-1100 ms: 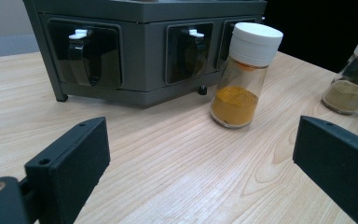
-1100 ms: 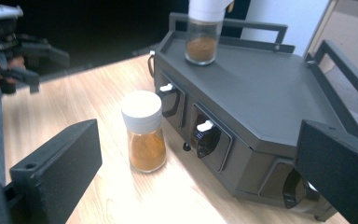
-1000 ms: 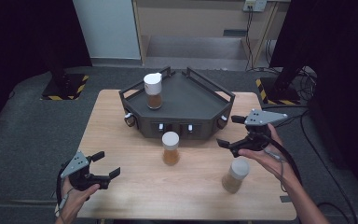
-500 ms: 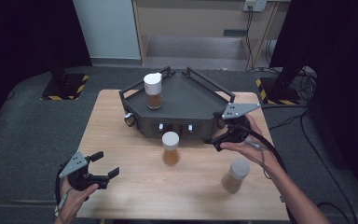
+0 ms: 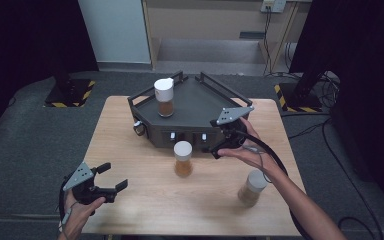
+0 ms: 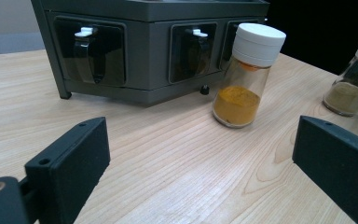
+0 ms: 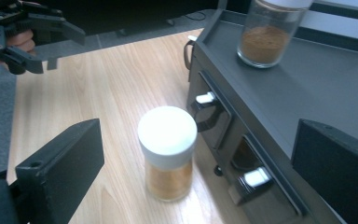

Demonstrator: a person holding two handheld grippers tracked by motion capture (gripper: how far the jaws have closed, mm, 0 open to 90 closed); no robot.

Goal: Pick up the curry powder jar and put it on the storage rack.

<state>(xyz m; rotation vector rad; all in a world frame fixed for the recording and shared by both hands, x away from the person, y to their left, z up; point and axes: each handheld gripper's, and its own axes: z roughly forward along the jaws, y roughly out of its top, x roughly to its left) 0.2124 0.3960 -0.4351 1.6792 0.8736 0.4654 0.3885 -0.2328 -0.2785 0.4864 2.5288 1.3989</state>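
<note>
A white-capped spice jar of orange powder [image 5: 183, 158] [image 7: 168, 149] [image 6: 244, 77] stands mid-table, in front of a dark angular rack [image 5: 200, 100] [image 7: 298, 88] [image 6: 144, 51]. My right gripper [image 5: 214, 138] [image 7: 196, 172] is open, just right of that jar at the rack's front right corner; the jar stands between its jaws, untouched. A second jar [image 5: 164, 97] [image 7: 270, 32] of brown powder stands on the rack's top. A third jar [image 5: 251, 188] [image 6: 354, 79] sits near the table's right front. My left gripper [image 5: 107, 180] [image 6: 200, 186] is open and holds nothing, low at the front left.
The rack's front face carries small drawers with white-tipped handles [image 6: 86, 32] [image 7: 205, 99]. The wooden table [image 5: 130, 140] ends just behind my left hand [image 5: 80, 210]. Dark floor and black stands surround the table.
My right gripper has swung left and away from the right-hand jar, up to the rack's front beside the middle jar. The left gripper has stayed put.
</note>
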